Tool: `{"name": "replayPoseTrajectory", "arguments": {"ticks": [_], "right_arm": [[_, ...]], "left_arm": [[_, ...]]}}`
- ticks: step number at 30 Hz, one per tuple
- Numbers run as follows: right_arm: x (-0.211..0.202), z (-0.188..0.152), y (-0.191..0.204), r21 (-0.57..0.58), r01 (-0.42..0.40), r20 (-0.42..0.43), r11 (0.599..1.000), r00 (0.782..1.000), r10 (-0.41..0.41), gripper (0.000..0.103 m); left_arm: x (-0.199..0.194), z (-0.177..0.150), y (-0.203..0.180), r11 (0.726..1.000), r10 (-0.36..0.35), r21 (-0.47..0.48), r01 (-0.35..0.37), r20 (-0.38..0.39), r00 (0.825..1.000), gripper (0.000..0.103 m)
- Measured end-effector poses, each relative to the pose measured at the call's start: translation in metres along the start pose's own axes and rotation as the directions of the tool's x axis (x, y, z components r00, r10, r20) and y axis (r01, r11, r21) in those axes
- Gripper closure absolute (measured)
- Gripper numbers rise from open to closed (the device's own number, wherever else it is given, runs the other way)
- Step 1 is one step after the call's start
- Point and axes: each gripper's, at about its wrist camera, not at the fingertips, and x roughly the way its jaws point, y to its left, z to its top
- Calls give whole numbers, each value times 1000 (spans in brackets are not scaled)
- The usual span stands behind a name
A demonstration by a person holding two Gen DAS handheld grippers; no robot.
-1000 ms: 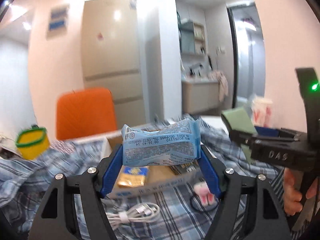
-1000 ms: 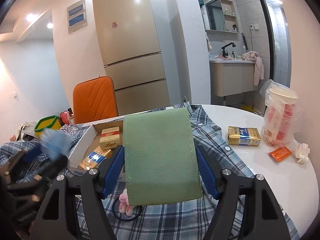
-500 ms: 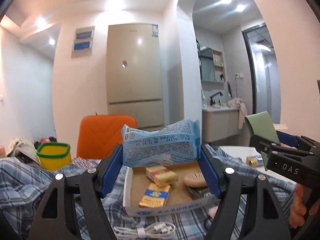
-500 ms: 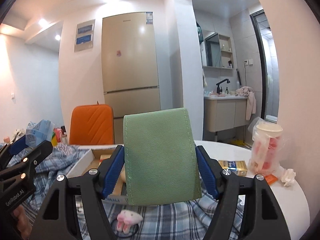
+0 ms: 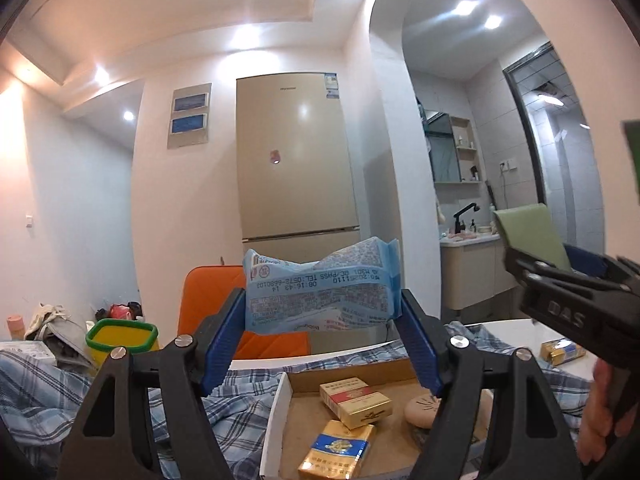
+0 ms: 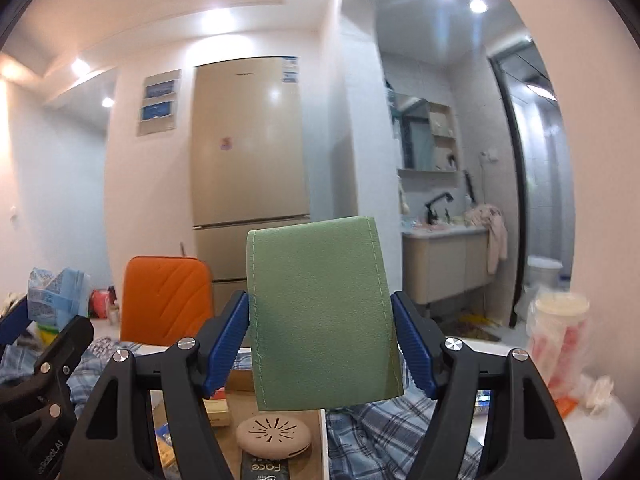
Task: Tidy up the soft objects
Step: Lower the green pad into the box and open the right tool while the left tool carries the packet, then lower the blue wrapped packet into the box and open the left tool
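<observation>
A crinkly blue tissue pack (image 5: 320, 286) is pinched between the ribbed blue pads of the left hand-held gripper (image 5: 322, 336), held level above the open cardboard box (image 5: 280, 412) at 6 o'clock. The right hand-held gripper (image 6: 320, 344) clamps a stitched, grainy green pouch (image 6: 322, 312), which hides most of the box. Plaid cloth (image 5: 36, 396) covers the counter (image 6: 600, 424).

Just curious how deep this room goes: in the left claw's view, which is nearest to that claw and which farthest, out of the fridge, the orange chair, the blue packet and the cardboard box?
1. Blue packet, clamped in the left claw.
2. Cardboard box, just below and ahead.
3. Orange chair, behind the box, left.
4. Fridge, at the back wall.
</observation>
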Motion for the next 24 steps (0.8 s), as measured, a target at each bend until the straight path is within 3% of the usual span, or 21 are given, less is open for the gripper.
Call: {"name": "replayPoseTrajectory", "arguments": {"ticks": [8,13,17,20,24], "right_arm": [[26,-29,13,-65,-64,-118,996,991,56,30],[57,-45,23,-78,-187,-293,979,943,156,30],[77,-57,36,-87,-235,-402,968,898,182,30],[84,-63,35,-76,-230,-439,970,881,175,29],[88,-66,38,-94,-201,-450,975,882,139,18]], "left_arm": [[18,-9,21,994,-25,-106,16,-88,996,31],[19,-15,24,992,-30,-126,15,-118,993,31],[18,-16,23,993,-33,-118,20,-116,993,31],[15,-16,19,995,-36,-99,26,-107,994,31],[14,-16,18,995,-44,-90,34,-105,994,31]]}}
